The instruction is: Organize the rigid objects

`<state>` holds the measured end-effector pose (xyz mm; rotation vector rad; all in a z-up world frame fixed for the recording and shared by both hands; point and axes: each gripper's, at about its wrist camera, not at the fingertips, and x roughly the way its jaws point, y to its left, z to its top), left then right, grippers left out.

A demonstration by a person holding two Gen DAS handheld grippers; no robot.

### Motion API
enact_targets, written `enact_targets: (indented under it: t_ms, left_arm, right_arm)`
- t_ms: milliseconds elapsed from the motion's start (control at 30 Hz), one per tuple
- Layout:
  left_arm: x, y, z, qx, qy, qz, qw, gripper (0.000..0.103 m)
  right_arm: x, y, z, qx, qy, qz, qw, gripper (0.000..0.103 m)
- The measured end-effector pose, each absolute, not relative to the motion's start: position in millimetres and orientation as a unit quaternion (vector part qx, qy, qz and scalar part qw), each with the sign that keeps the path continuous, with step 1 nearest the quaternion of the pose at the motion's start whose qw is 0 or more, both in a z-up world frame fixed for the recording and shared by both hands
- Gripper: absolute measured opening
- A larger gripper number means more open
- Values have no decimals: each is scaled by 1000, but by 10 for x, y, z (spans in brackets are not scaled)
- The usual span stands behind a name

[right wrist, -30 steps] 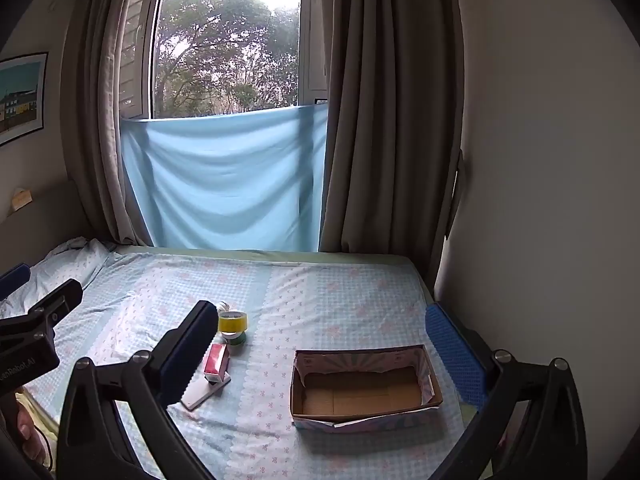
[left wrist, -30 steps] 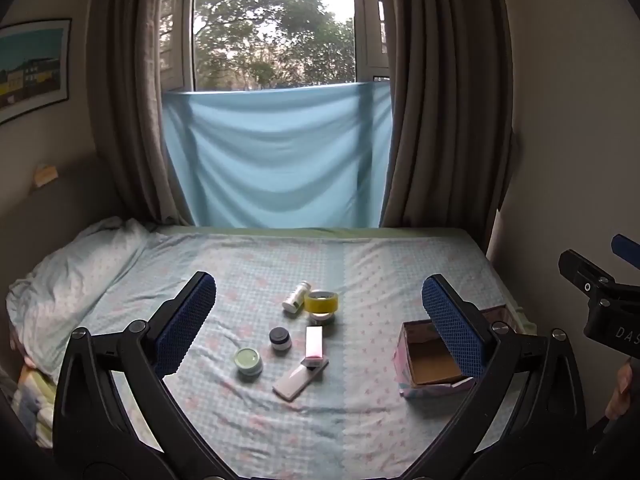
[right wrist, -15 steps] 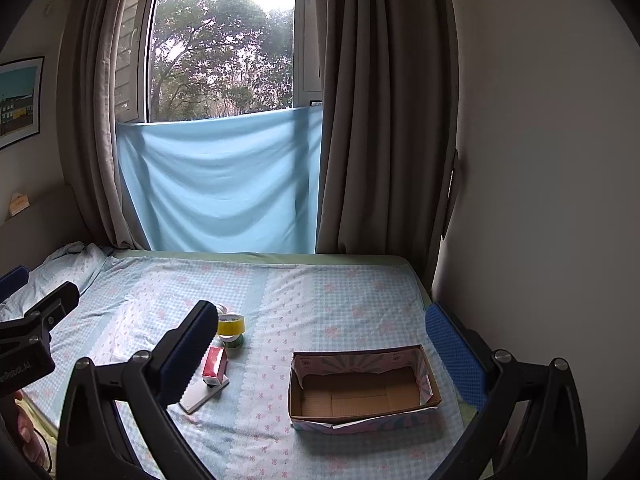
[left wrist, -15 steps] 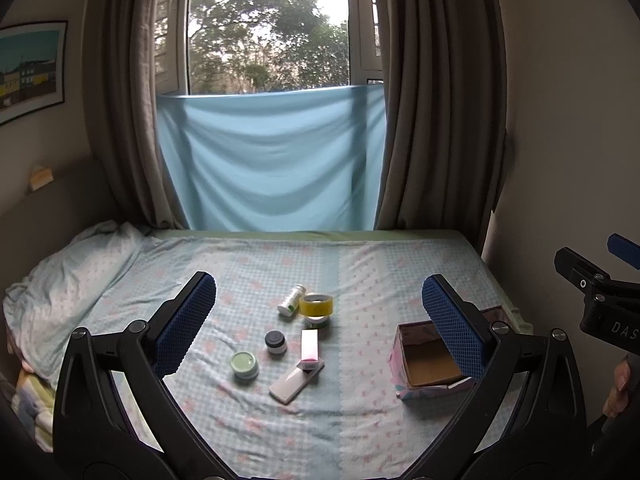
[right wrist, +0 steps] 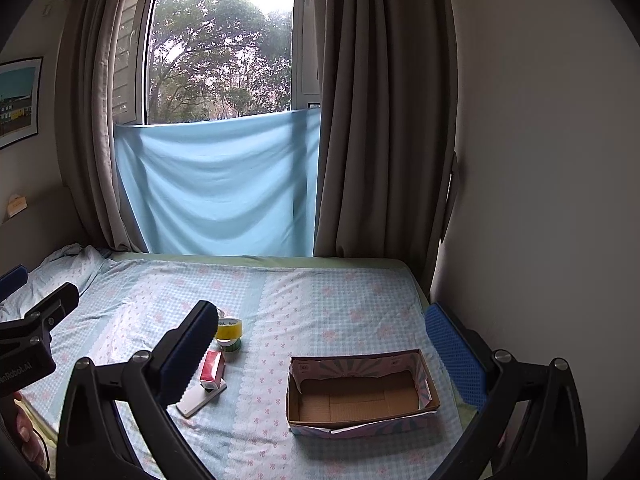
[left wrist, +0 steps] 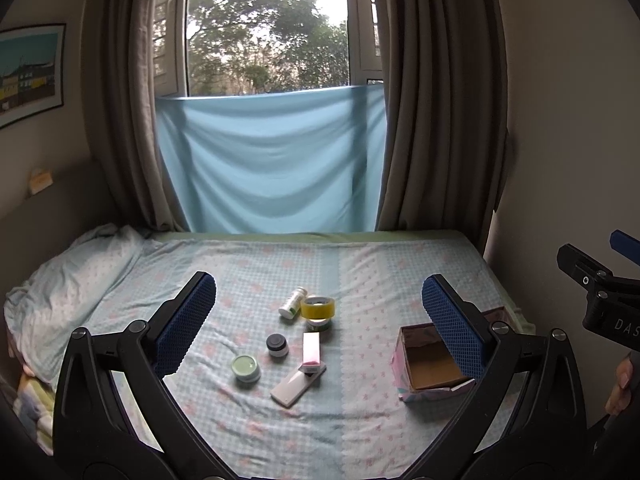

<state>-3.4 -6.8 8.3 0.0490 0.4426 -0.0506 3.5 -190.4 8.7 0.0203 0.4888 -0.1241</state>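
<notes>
- While both pairs of tongs hang above the bed [left wrist: 360, 432], nothing has yet been gathered: the left tongs [left wrist: 320, 320] stand spread wide with nothing between them, and the right tongs [right wrist: 332, 344] likewise gape and carry nothing.
- Judging by this, the step in hand is the approach before a first pick.
- Six small rigid things lie clustered on the sheet: a white bottle [left wrist: 293, 302] on its side, a yellow tape roll [left wrist: 318, 307] just beside it and resting on another round item, a dark-lidded jar [left wrist: 277, 345], a green-lidded jar [left wrist: 245, 367], a pink box [left wrist: 311, 347], and a flat white case [left wrist: 297, 386] whose far end the pink box overlaps.
- Well apart from the cluster, toward the wall, sits the cardboard box [right wrist: 360, 394], open-topped and with nothing visible inside.
- Next, I would judge, one pair of tongs must drop over a single item, close across its narrow width, and carry it to the box.
- Round jars may slip on the soft sheet; the overlapped case is better left until the pink box is gone.
</notes>
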Motion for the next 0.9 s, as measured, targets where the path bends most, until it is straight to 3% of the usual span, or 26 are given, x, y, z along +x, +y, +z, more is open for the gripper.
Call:
enact_targets:
  t_ms: [900]
  left_arm:
    - [48, -62, 12, 24, 223, -28, 974, 102]
  right_arm:
    - [128, -1880, 31, 11, 240, -56, 969, 103]
